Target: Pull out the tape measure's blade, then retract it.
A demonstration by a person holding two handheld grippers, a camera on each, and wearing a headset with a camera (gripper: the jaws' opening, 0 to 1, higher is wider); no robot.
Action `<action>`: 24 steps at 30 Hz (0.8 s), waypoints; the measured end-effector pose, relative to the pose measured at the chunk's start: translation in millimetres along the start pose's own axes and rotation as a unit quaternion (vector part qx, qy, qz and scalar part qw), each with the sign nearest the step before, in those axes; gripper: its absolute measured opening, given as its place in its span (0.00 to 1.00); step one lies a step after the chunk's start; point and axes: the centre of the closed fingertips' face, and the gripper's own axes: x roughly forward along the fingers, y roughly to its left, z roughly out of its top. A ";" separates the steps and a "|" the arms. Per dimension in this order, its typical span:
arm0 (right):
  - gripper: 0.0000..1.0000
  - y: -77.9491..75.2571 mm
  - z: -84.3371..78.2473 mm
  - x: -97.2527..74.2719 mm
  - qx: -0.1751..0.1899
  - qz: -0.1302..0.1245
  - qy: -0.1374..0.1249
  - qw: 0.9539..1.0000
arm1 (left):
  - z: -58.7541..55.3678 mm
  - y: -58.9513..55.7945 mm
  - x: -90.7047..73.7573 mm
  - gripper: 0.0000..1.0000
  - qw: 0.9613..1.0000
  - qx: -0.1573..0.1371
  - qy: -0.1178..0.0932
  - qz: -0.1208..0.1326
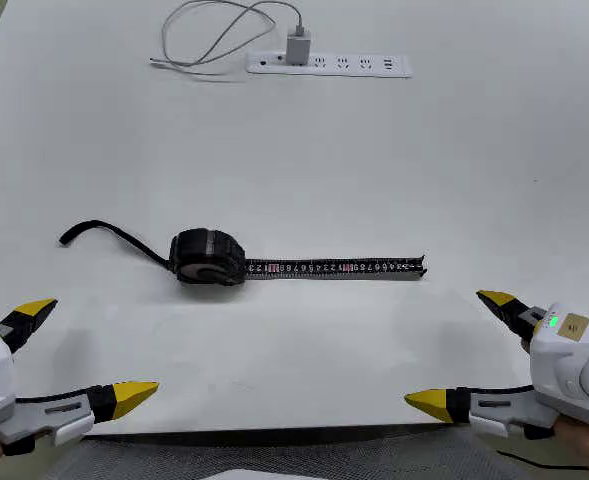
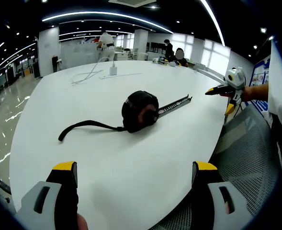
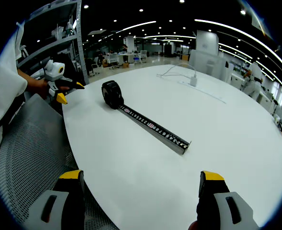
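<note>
Closest in, the left gripper hangs at the near edge on the left, yellow-tipped jaws spread wide with nothing between them. The right gripper mirrors it on the right, jaws just as wide and empty. Under both runs a strip of grey mesh, right against the rim of the table, which is white, smooth, faintly glossy and curves away in both gripper views. Next out, near the middle of the table and well apart from either gripper, sits the tape measure: a black case resting on its side. Its blade is out, lying flat on the white top and running from the case towards the right gripper's side, end hook at the far tip, numbers facing up. From the other side of the case a black strap trails off towards the left gripper's side. Further back, near the far edge, a white power strip lies flat with a white charger plugged in and a pale cable looping beside it. Beyond the table it is a big open hall: long ceiling lights on a dark ceiling, bright windows, metal shelves to one side, and people standing far off at other tables.
</note>
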 end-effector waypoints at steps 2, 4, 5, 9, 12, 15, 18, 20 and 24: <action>0.99 0.2 0.3 0.2 0.001 0.000 -0.001 1.000 | 1.4 1.0 0.4 0.98 1.000 0.001 -0.002 0.003; 0.99 0.6 0.0 0.3 0.001 0.001 0.000 1.000 | 3.5 0.8 0.7 0.98 1.000 0.000 -0.004 0.004; 0.99 0.5 -0.3 0.4 0.000 0.001 0.000 1.000 | 4.1 0.8 1.1 0.98 1.000 0.001 -0.005 0.005; 0.99 0.3 -0.6 0.6 0.000 0.000 0.001 1.000 | 4.6 -0.9 3.7 0.98 1.000 0.001 -0.003 0.002; 0.99 -0.3 -0.9 0.8 -0.003 0.000 0.002 1.000 | 5.8 -0.7 6.0 0.97 1.000 0.002 -0.003 0.002; 0.99 -0.8 -0.7 0.7 -0.003 0.000 0.002 1.000 | 9.8 -1.6 8.3 0.97 1.000 -0.004 -0.009 0.002; 0.99 -1.6 -0.4 0.4 -0.003 -0.001 0.002 1.000 | 11.5 -3.9 11.0 0.96 1.000 -0.011 -0.013 -0.002; 0.99 -1.9 0.1 0.3 -0.002 -0.001 0.001 1.000 | 11.8 -4.7 12.3 0.96 1.000 -0.014 -0.014 -0.001; 0.99 -2.4 -0.2 0.3 -0.002 -0.001 0.003 1.000 | 15.2 -6.9 15.6 0.96 1.000 -0.017 -0.018 -0.002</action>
